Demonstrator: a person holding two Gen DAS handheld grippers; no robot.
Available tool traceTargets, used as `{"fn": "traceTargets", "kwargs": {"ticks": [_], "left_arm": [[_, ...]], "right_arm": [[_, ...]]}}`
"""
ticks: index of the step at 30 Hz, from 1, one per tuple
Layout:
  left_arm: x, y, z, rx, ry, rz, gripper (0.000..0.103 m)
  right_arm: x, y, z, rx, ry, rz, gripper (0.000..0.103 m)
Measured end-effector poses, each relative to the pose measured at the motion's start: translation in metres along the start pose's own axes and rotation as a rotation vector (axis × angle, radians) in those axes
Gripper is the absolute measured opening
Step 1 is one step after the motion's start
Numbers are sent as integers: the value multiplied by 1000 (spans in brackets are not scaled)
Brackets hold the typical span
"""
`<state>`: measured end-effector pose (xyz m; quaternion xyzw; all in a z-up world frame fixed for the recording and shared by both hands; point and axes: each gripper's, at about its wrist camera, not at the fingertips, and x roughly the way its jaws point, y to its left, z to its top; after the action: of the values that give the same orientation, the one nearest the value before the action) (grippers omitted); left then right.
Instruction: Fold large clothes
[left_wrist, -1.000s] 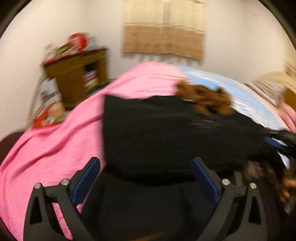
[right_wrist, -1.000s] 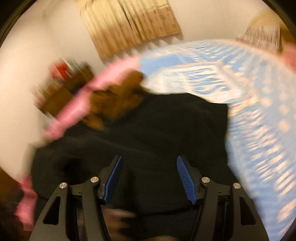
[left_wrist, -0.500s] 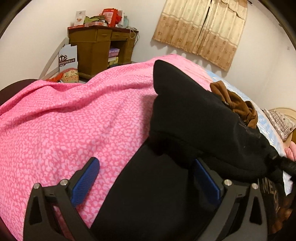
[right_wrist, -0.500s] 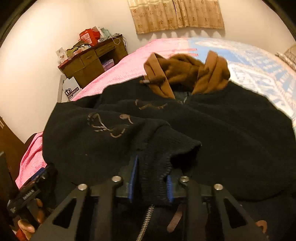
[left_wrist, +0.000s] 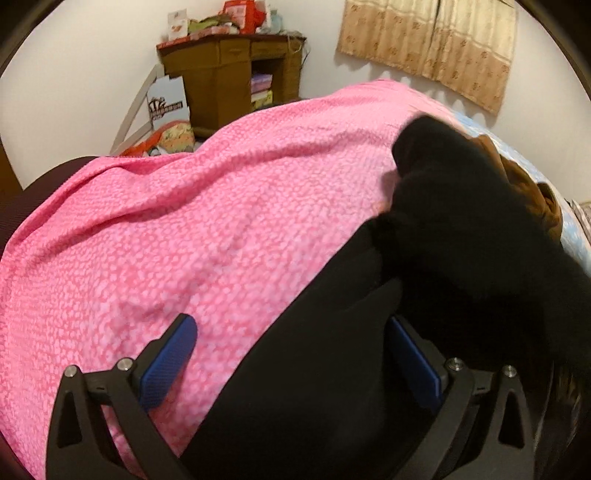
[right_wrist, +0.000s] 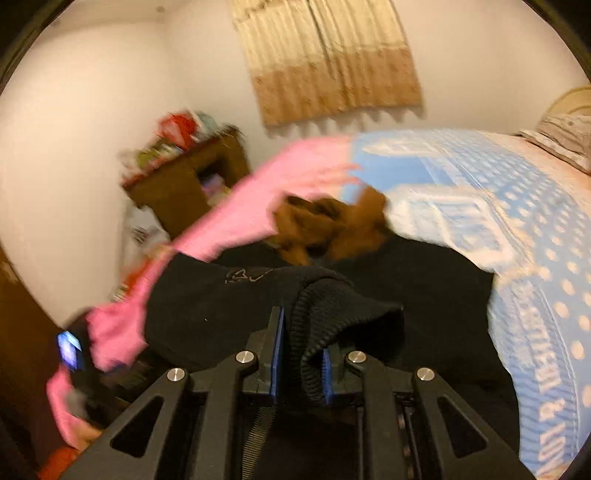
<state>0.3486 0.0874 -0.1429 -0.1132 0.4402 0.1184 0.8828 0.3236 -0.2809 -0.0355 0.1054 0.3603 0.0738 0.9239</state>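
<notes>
A large black sweater (left_wrist: 461, 240) lies rumpled on the bed, its left edge running over a pink blanket (left_wrist: 203, 221). My left gripper (left_wrist: 291, 325) hangs open low over that edge: one finger above the pink blanket, the other above black cloth, the pads pressing nothing. In the right wrist view, the right gripper (right_wrist: 301, 343) is shut on a ribbed edge of the black sweater (right_wrist: 221, 306) and holds that fold up off the bed. A brown garment (right_wrist: 325, 225) lies bunched beyond the sweater.
A blue and white patterned sheet (right_wrist: 498, 206) covers the bed's right side, with a pillow (right_wrist: 561, 136) at the far right. A cluttered wooden desk (left_wrist: 229, 74) stands against the wall behind the bed, left of a beige curtain (left_wrist: 428, 44).
The right gripper closed on the sweater's ribbed edge, then lifted and swung it. The left gripper sank and rolled, staying open, and now shows more of the pink blanket.
</notes>
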Motion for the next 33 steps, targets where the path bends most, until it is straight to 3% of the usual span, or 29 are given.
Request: {"fn": "traceTargets", "kwargs": {"ticks": [4,7,11,13,15,16,18,21,23,26,28,33], "left_arm": [[3,-17,16,27,12,36,103],[6,-25,23,66,-39,84,103],[21,20,22,-135,1,100,103],[16,31,17,-163,-18,61,103],[7,30,14,-103,-25,86,103],[1,29,12,-74,-33,93,103],[-13,34,6,-60,-53,113,103],[-29,41,3,-98,-92,141,103],[-37,34,10,-83,-122,114,103],[-48,3,21,22,-183,84,103],[-51,-23,28,97,-204,26,103],[-25,-56,36,202,-213,33,103]], "right_arm": [[37,-35,-27,73,73,-16,17],[49,-37,-41,75,85,-34,18],[49,-34,-46,66,84,-33,20],[48,-39,-46,65,104,-17,28],[44,-49,-47,98,125,20,34],[39,-55,-46,126,123,35,46],[20,-67,-45,175,77,23,60],[-15,-76,-42,195,-61,-86,60],[-27,-66,-36,132,-112,-106,60],[-17,-29,-26,-28,-81,-132,58],[-1,-9,-25,-85,-49,-80,43],[49,-13,-30,-43,72,-35,43]]}}
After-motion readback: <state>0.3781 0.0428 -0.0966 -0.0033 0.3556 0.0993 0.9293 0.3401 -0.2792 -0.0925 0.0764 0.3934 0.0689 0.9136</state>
